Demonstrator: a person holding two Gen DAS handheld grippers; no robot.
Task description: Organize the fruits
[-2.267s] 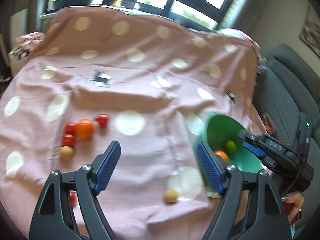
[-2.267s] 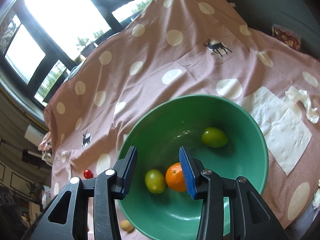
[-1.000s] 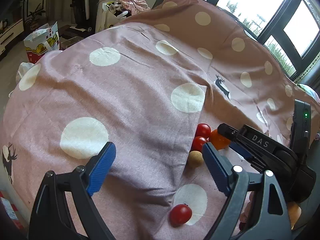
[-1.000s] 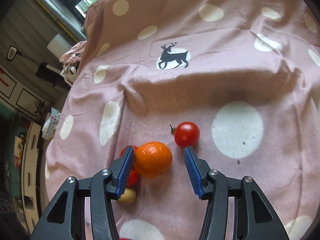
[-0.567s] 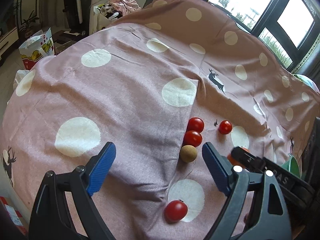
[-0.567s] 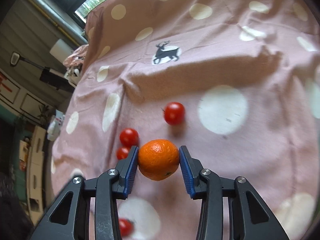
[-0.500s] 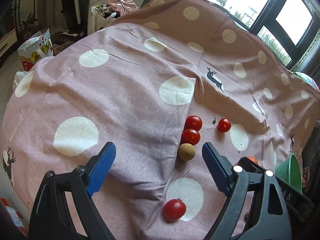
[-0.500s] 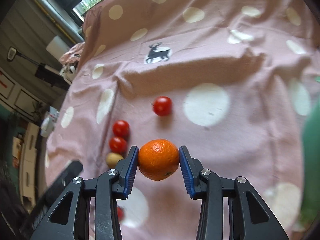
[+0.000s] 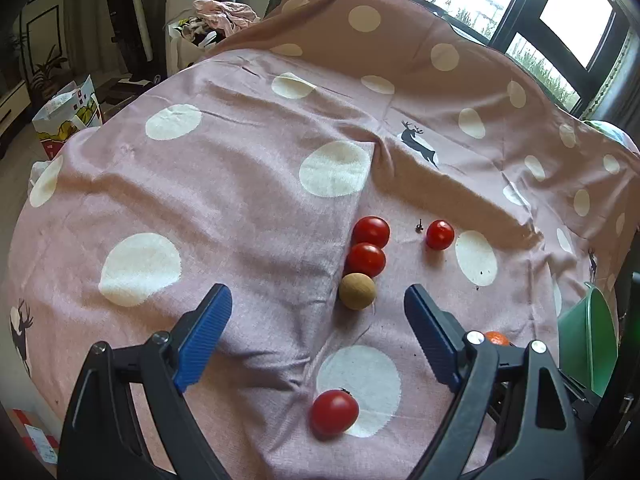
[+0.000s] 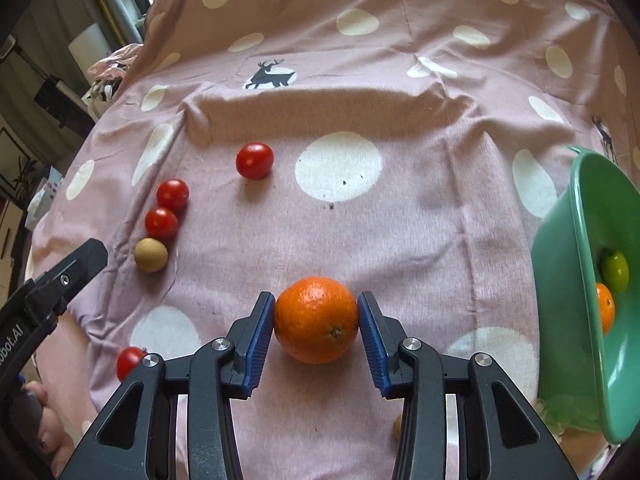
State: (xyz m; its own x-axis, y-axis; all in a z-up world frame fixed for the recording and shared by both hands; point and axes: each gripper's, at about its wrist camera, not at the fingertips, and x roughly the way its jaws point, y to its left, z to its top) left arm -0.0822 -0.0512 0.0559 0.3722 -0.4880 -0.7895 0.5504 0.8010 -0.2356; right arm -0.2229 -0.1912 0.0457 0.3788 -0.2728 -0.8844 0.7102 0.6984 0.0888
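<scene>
Here the right gripper [image 10: 316,322] pinches a dimpled round orange [image 10: 316,319] — left gripper [image 9: 318,338] fingers wide, empty.

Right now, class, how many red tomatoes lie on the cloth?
4. Two touch in a row above the tan ball: one, one. One sits alone to their right. One lies nearest the camera. Others may be hidden.
</scene>
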